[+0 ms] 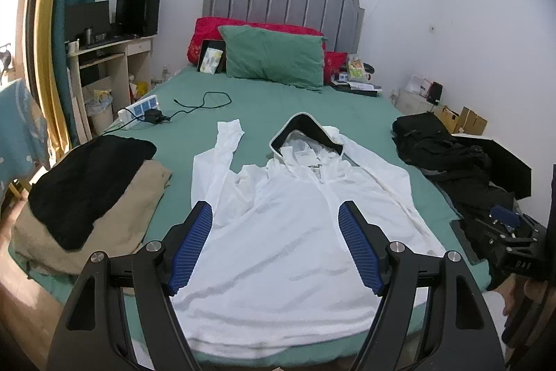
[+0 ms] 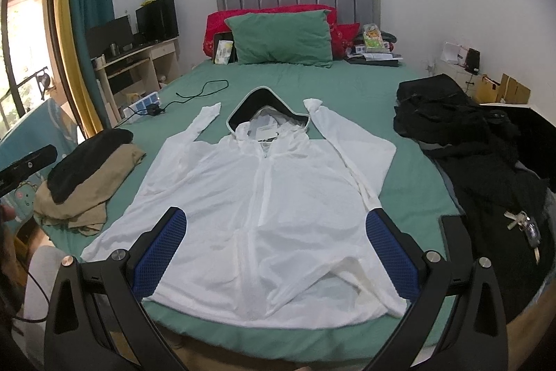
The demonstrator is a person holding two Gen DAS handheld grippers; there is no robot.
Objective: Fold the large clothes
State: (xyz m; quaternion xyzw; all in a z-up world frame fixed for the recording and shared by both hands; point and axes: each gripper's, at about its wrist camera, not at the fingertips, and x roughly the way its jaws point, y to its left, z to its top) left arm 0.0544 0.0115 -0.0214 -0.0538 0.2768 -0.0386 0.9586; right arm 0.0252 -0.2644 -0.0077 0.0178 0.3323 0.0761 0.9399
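A white hooded zip jacket (image 1: 295,225) lies spread flat, front up, on the green bed (image 1: 288,99), hood toward the headboard and both sleeves bent up beside it. It also shows in the right wrist view (image 2: 264,207). My left gripper (image 1: 276,214) is open and empty, held above the jacket's lower half. My right gripper (image 2: 276,221) is open and empty, above the jacket's hem area. The right gripper's body shows at the right edge of the left wrist view (image 1: 510,232).
Folded black and tan clothes (image 2: 87,172) lie at the bed's left edge. A heap of black clothes (image 2: 479,155) with keys (image 2: 524,225) lies on the right. A charger cable (image 2: 201,93) and power strip (image 2: 142,105), then pillows (image 2: 281,37), lie further up. A desk (image 2: 139,65) stands at the left.
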